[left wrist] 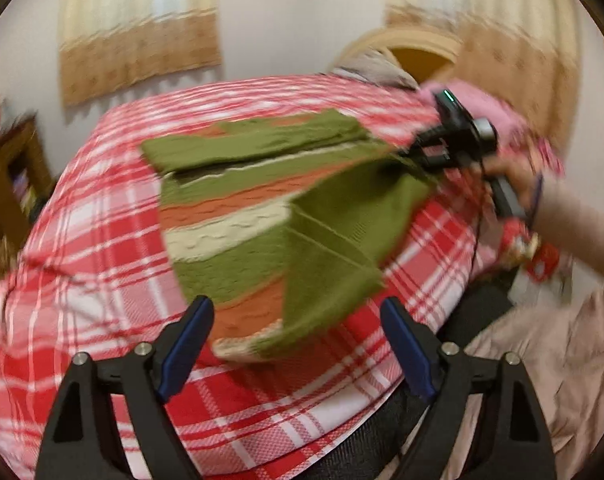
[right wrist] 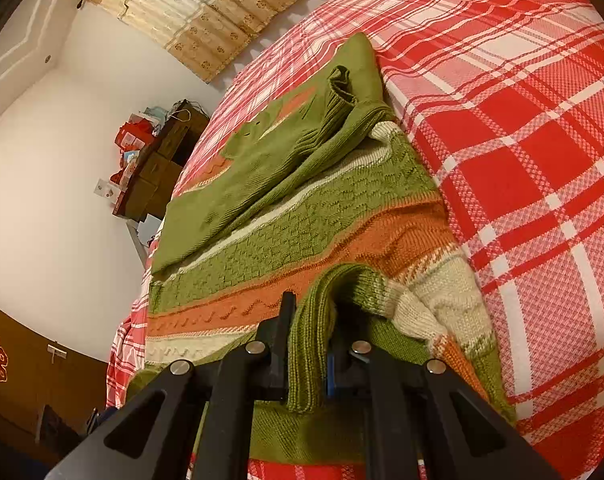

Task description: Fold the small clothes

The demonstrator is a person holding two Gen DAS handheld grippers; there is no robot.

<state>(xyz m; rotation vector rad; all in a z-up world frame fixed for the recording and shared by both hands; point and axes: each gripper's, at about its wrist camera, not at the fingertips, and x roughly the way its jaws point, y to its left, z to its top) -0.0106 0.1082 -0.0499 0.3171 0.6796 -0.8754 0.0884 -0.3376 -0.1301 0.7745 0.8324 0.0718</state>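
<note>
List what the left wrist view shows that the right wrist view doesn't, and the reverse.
Left wrist only: the open left gripper with nothing between its fingers, the right hand and a wooden headboard.
Right wrist only: the right gripper shut on a green ribbed cuff, and red bags on a cabinet.
Both: the striped sweater on the red plaid bedspread, plus curtains.

The sweater (left wrist: 237,216) lies spread on the bed cover (left wrist: 81,264), one sleeve (right wrist: 261,168) folded across its upper part. The left gripper (left wrist: 297,344) hangs at its near edge, its hem between the parted jaws. The right gripper (left wrist: 434,152) sits at its far right corner, another sleeve (right wrist: 314,344) pinched between its jaws.
</note>
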